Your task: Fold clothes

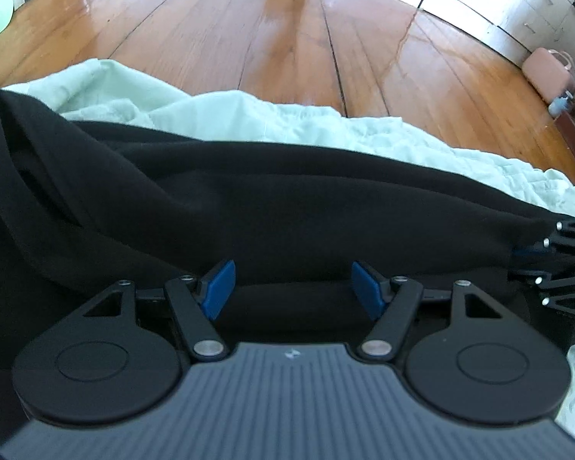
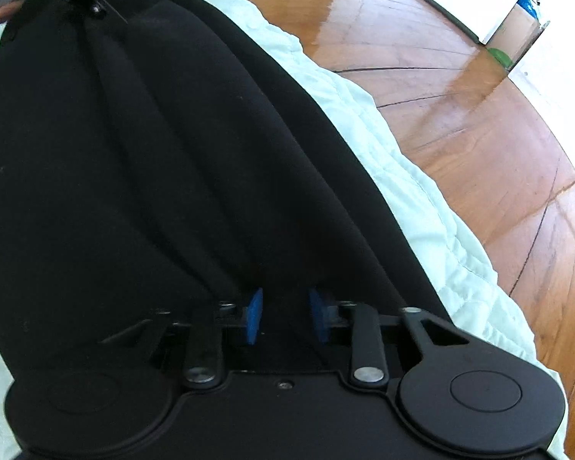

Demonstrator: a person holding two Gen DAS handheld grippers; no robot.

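A black garment (image 1: 287, 207) lies on a pale green quilt (image 1: 326, 126) over glossy wooden floor (image 1: 249, 30). Left tongs (image 1: 293, 287) gape open above the cloth; whether the narrowly parted right tongs (image 2: 283, 316) pinch it, I cannot tell.

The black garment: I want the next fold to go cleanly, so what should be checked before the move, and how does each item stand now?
1. Black garment lies on the pale green quilt, not the wooden floor: ok.
2. Left hand-held gripper has fabric between its blue pads, jaws wide, not pressing: not ok for a lift.
3. Right hand-held gripper pads stand narrowly apart over cloth; whether they pinch it: cannot tell.
4. Garment smooth: not ok, long ridges run along it.
5. The two grippers apart from each other: ok.
6. Which garment edge is being taken: cannot tell.
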